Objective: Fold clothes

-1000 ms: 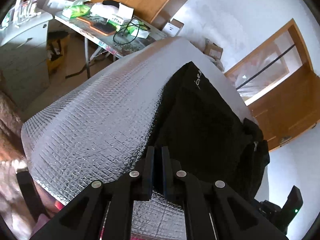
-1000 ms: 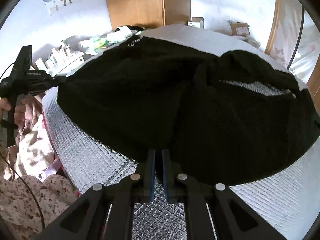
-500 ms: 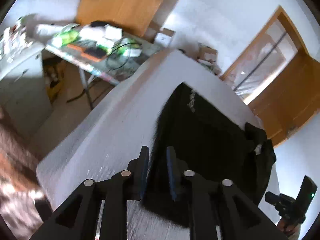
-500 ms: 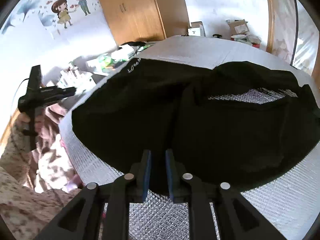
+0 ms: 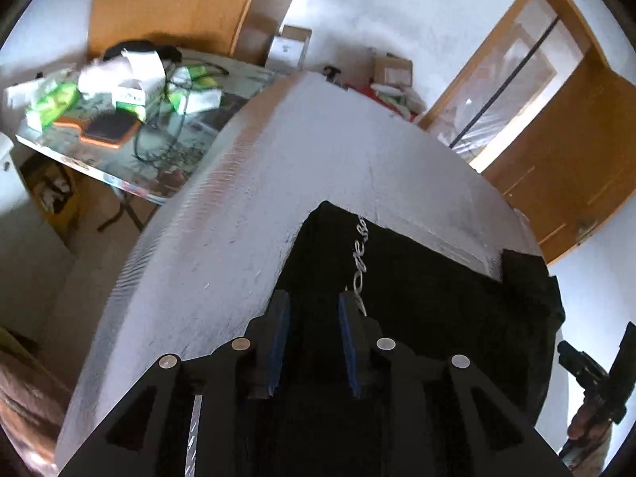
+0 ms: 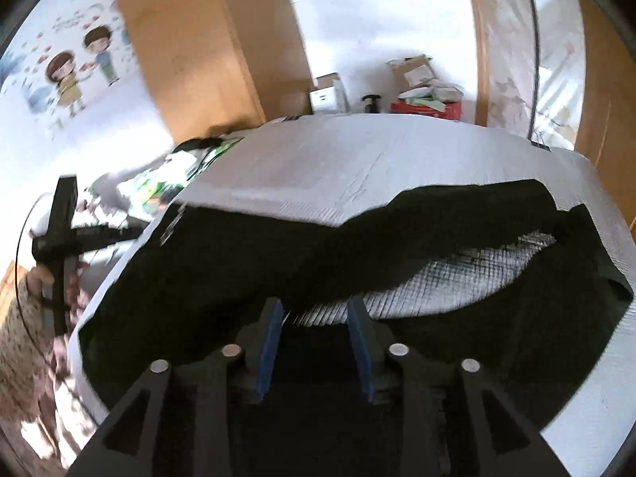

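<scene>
While opening, both gripper pairs, left gripper (image 5: pixel 313 310) and right gripper (image 6: pixel 315 314), angled down over black garment (image 5: pixel 417 298).

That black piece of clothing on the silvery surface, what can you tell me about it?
The black garment is a dark, soft-looking fabric with a line of small white lettering near one edge. It lies spread over the silver quilted cover, partly folded: its near edge has been laid over onto itself, leaving a gap where the cover shows through. One corner lies rumpled. The left gripper and right gripper hang over it, jaws opening, pads not pressing the cloth.
</scene>
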A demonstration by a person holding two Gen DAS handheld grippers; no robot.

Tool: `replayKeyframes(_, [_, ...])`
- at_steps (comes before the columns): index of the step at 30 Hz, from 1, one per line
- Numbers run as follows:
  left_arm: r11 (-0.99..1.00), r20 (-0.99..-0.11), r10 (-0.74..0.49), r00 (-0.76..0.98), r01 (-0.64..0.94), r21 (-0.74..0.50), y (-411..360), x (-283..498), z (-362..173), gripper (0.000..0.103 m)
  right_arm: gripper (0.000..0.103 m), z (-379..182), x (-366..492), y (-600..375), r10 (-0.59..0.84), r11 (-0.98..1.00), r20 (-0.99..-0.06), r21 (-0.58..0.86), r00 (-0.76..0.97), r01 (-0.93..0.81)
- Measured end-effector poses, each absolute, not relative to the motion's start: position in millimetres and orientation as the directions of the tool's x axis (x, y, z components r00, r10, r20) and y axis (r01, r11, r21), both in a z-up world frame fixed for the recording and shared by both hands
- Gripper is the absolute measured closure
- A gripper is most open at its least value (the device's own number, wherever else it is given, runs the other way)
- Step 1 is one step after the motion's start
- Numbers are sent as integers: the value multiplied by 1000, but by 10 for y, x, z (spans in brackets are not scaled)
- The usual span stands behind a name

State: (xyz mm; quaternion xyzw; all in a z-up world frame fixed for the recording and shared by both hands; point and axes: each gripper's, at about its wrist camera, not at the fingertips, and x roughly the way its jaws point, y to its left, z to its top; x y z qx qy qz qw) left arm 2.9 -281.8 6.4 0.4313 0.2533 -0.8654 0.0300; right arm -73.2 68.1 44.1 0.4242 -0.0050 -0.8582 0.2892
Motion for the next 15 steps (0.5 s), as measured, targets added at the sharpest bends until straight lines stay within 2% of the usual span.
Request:
replayKeyframes(1, [-866,-767,174,-618,276,-418,-2821,-46,33,65,60,423,-845,678,-505,-835,-725,274,-469,476])
replayKeyframes(2, [-862,-772,180,-609,281,-423,-2824,-121,1,65,59,411,-958,682,-508,-839,-723,294,-468,458])
replayKeyframes(6, [-864,-786,211,-581,266,-428,-2800,-364,-49,64,52,331,-1423,700,-503,-858,-733,357,-459,370])
replayKeyframes(11, [-873,-810,190,-554,282,-398,-2792,-562,-67,64,51,165,-1806,704,-505,-861,-759,412,-412,298])
replayKeyframes(15, [-892,-831,156,-533,285,-351,-2755,-675,-64,64,51,99,-1921,567,-467,-879,-785,360,-407,314])
